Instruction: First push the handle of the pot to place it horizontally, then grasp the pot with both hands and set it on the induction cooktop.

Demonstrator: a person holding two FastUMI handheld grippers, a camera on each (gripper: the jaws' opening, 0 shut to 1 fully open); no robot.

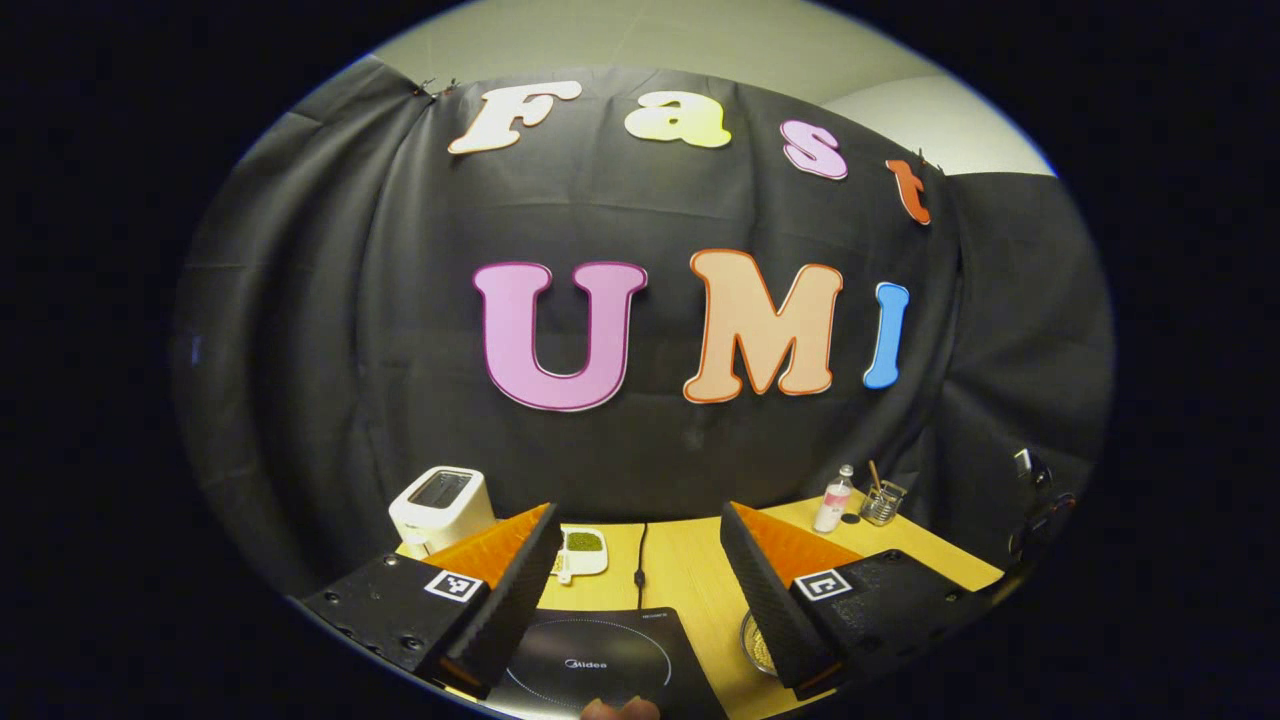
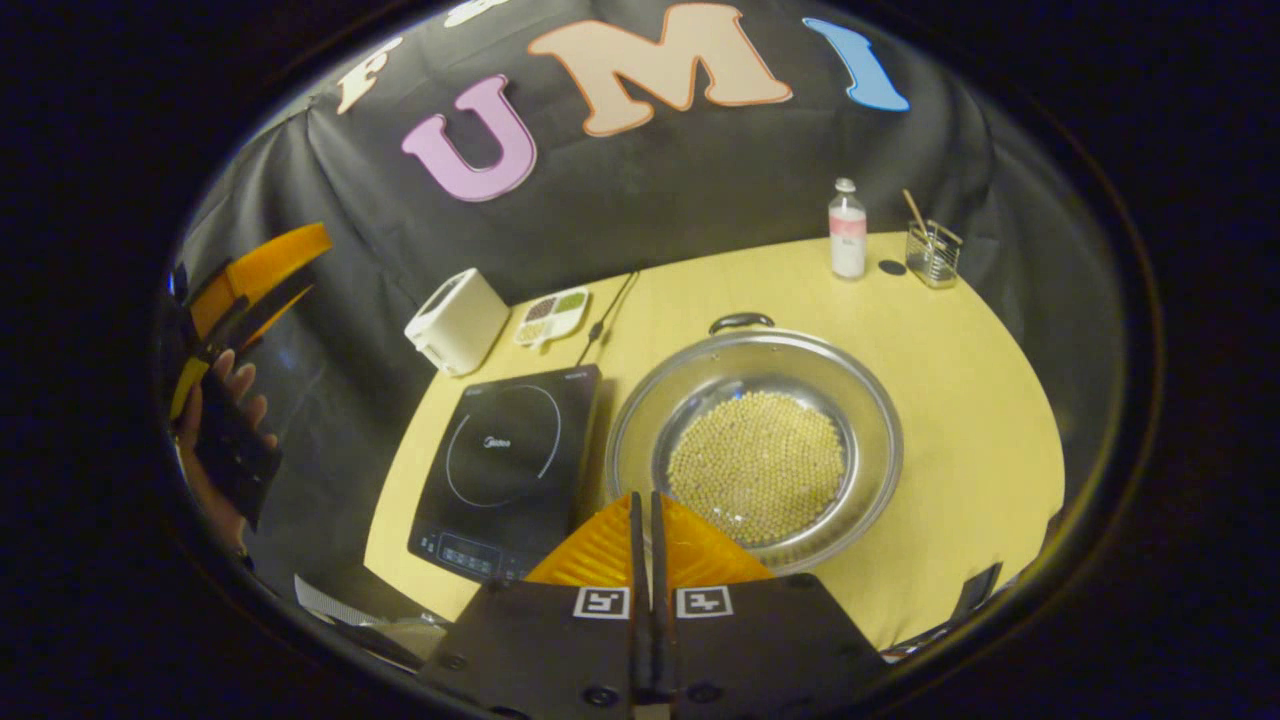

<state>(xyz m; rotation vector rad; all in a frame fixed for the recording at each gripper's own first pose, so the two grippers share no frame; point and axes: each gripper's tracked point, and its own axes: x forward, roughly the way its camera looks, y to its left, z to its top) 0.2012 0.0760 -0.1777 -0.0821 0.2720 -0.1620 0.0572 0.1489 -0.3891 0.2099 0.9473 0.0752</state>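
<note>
My right gripper (image 2: 645, 530) sits at the bottom centre of the right gripper view, fingers pressed together on nothing, just over the near rim of the pot (image 2: 755, 447). The pot, holding pale beans, stands mid-frame on the table (image 2: 960, 400), beside the induction cooktop (image 2: 505, 465) to its left. My left gripper (image 1: 640, 590) is spread wide, empty, above the cooktop.

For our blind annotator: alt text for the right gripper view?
A steel pot of pale beans sits on a yellow table beside a black induction cooktop. The right tool, shut, points at the pot's near rim.
</note>
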